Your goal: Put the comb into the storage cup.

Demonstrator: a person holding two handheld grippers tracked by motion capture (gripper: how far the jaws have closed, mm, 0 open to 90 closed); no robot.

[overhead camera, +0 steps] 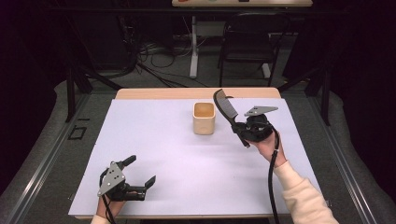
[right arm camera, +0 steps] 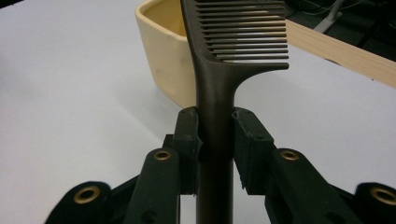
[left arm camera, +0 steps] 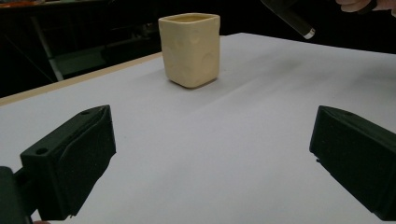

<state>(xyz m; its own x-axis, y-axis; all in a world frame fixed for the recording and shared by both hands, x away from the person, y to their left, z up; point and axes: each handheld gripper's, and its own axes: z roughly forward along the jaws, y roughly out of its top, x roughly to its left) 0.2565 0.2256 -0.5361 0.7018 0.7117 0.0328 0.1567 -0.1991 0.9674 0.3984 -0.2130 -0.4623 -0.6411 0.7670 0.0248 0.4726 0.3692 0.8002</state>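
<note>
A cream square cup point(overhead camera: 204, 117) stands upright at the middle back of the white table top point(overhead camera: 187, 158). My right gripper point(overhead camera: 241, 127) is shut on the handle of a dark comb point(overhead camera: 225, 108), held up just right of the cup with its toothed end pointing up and back. In the right gripper view the comb point(right arm camera: 219, 70) rises between the two pads, with the cup point(right arm camera: 163, 60) behind it. My left gripper point(overhead camera: 140, 171) rests open near the front left edge with nothing between its fingers. In the left gripper view the cup point(left arm camera: 190, 49) stands far ahead.
A wooden strip point(overhead camera: 196, 93) runs along the table's back edge. A dark chair point(overhead camera: 247, 42) and a white table leg point(overhead camera: 194, 46) stand beyond it, among floor cables. Metal rails flank the table on both sides.
</note>
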